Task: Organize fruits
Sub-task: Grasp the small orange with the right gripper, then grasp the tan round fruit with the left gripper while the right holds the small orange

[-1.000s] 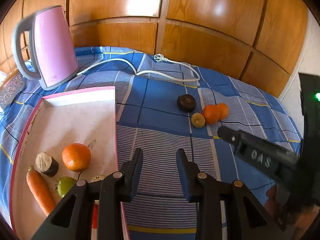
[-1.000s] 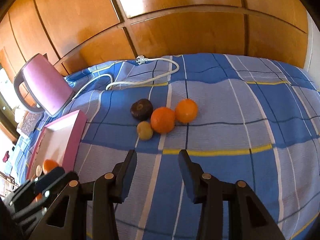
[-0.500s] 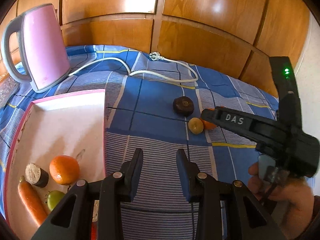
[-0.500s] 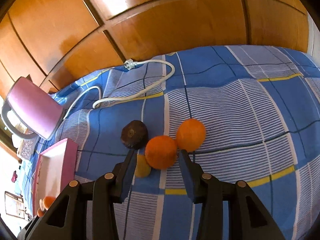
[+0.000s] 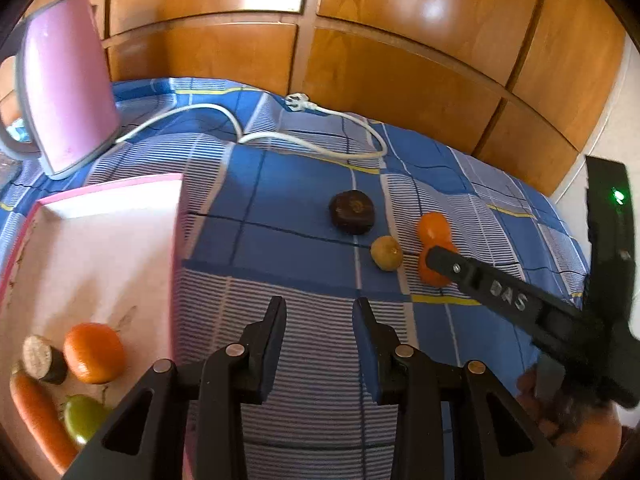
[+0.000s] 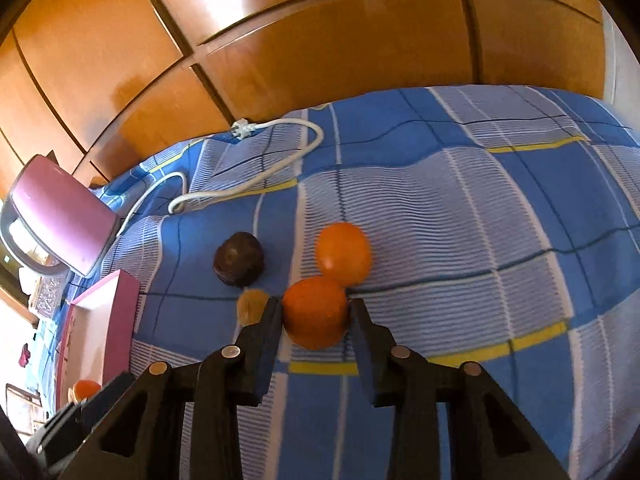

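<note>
The right gripper (image 6: 314, 314) has its jaws spread wide on either side of an orange (image 6: 315, 312) on the blue checked cloth (image 6: 460, 220), not yet pinching it. A second orange (image 6: 343, 254) touches the first at one o'clock. A small yellowish fruit (image 6: 251, 305) sits at nine o'clock, and a dark brown fruit (image 6: 239, 259) at ten. The left gripper (image 5: 320, 316) hangs open and empty above the cloth. At its eight o'clock, a pink tray (image 5: 100, 240) holds an orange (image 5: 94, 352), a carrot (image 5: 38, 416) and a green fruit (image 5: 82, 416). Farthest, at eleven o'clock, stands a pink kettle (image 5: 66, 80).
</note>
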The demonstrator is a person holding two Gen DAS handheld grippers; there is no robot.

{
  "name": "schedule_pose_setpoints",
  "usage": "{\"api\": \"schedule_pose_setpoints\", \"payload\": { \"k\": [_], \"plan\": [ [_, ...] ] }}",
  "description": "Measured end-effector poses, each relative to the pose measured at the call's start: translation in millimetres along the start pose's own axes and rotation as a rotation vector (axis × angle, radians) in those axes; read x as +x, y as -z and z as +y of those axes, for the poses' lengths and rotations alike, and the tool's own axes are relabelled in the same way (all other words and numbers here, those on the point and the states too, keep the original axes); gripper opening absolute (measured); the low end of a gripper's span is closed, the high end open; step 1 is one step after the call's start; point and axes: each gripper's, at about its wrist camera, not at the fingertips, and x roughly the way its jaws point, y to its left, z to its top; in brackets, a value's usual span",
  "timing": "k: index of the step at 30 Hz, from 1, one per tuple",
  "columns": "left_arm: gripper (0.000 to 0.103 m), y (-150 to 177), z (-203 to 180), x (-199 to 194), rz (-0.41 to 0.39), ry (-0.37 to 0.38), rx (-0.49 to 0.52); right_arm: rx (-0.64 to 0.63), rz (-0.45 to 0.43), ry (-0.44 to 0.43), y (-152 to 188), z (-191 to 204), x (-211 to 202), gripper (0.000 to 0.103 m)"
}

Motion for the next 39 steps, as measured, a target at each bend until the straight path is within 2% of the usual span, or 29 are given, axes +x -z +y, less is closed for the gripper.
{"api": "schedule_pose_setpoints", "payload": {
  "k": [6,12,18,28,36,38,39],
  "plan": [
    [0.035,-8,-9,14,0.025,0.042,-0.016,-0.025,-0.019,0.039,7,-9,-10,0.034],
    [0.035,-20,-19,25,0.037,0.079,-0.021,-0.109,-0.052,0.095,13,-6,-14,0.034],
    [0.035,-27,-25,40,0.065,0.1,-0.033,-0.155,-0.076,0.109,16,-6,-14,0.034],
    [0.035,-36,-32,55,0.075,0.101,-0.026,-0.186,-0.087,0.12,15,-3,-11,0.035],
    [0.034,-38,-35,76,0.098,0.108,-0.03,-0.251,-0.083,0.169,12,2,-6,0.035],
    [0.026,-39,-36,77,0.083,0.104,-0.016,-0.251,-0.08,0.175,12,1,-5,0.035],
    [0.026,-39,-36,77,0.079,0.106,-0.013,-0.246,-0.079,0.173,12,0,-5,0.035]
  ]
}}
